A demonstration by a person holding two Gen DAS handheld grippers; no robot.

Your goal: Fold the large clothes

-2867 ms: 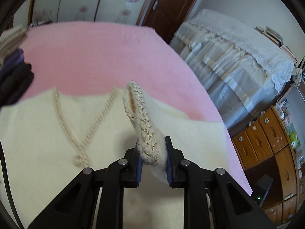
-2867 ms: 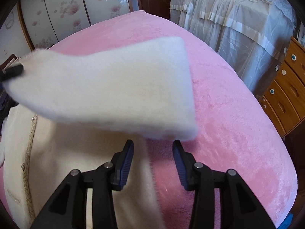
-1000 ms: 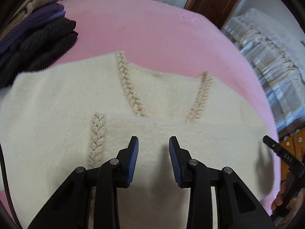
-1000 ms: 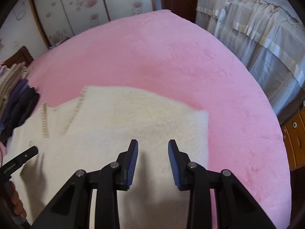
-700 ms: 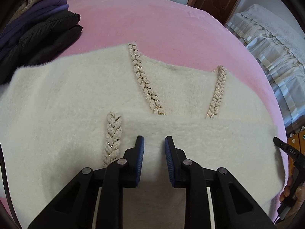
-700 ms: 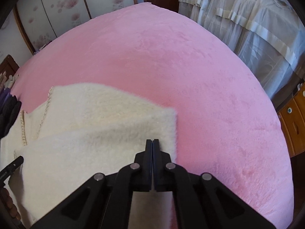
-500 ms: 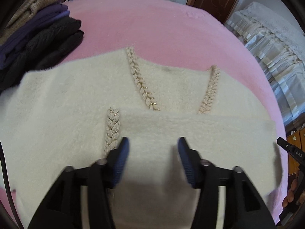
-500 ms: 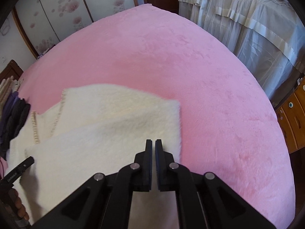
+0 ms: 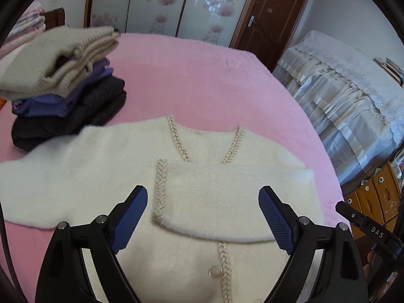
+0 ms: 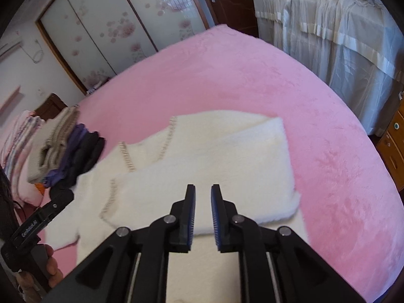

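Cream and fluffy, the cardigan (image 9: 106, 176) lies flat on the pink bed (image 9: 202, 80), filling the lower centre of both frames, with one sleeve (image 9: 232, 197) folded across its chest below the braided V-neck trim (image 9: 176, 139). Above it the left gripper (image 9: 203, 212) hangs spread wide and empty, and the right gripper (image 10: 202, 209) hovers with its blue pads slightly parted, grasping nothing. At the upper left of the left wrist view a stack of folded clothes (image 9: 68, 80) sits just beside the cardigan's other sleeve.
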